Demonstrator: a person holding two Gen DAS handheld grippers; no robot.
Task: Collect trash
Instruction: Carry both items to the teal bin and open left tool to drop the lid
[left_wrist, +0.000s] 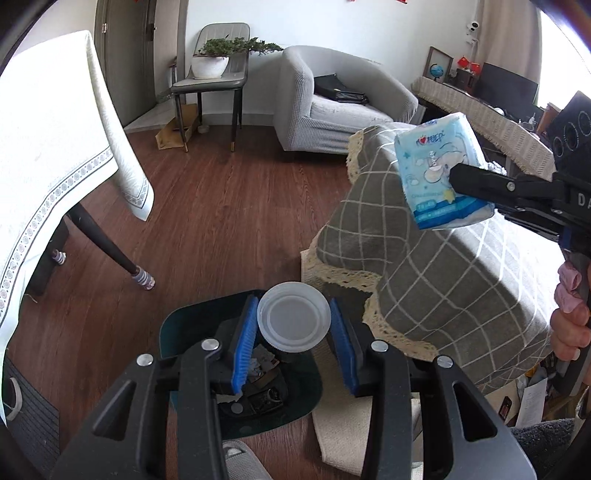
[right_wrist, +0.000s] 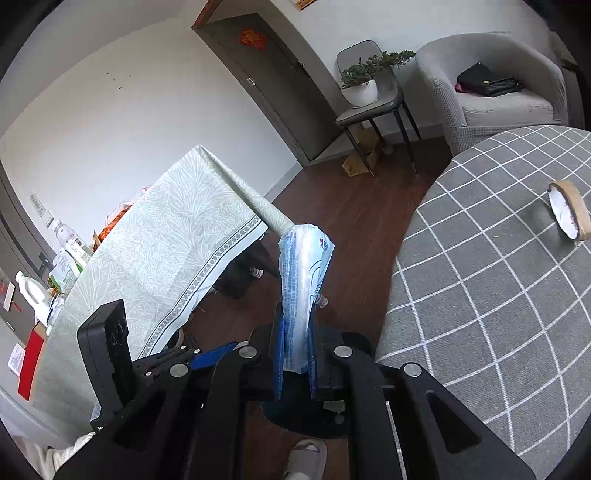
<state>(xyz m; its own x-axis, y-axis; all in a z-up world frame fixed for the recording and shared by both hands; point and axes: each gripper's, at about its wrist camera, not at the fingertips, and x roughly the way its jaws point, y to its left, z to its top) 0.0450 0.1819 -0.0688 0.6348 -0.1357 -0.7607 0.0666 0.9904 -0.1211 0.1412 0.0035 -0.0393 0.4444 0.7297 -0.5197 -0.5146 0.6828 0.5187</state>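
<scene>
Left hand-held gripper (left_wrist: 293, 325) grips a plastic cup (left_wrist: 293, 320); only right view shows tape roll (right_wrist: 570, 210).

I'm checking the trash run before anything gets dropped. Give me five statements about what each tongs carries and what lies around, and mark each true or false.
1. The left tongs grip a translucent plastic cup between blue pads. True.
2. The right tongs are empty. False: they are shut on a blue and white tissue pack.
3. A dark bin with trash in it sits on the floor under the cup. True.
4. The grey armchair is empty. False: a black bag lies on its seat.
5. The potted plant stands on the floor. False: it stands on a chair.
</scene>
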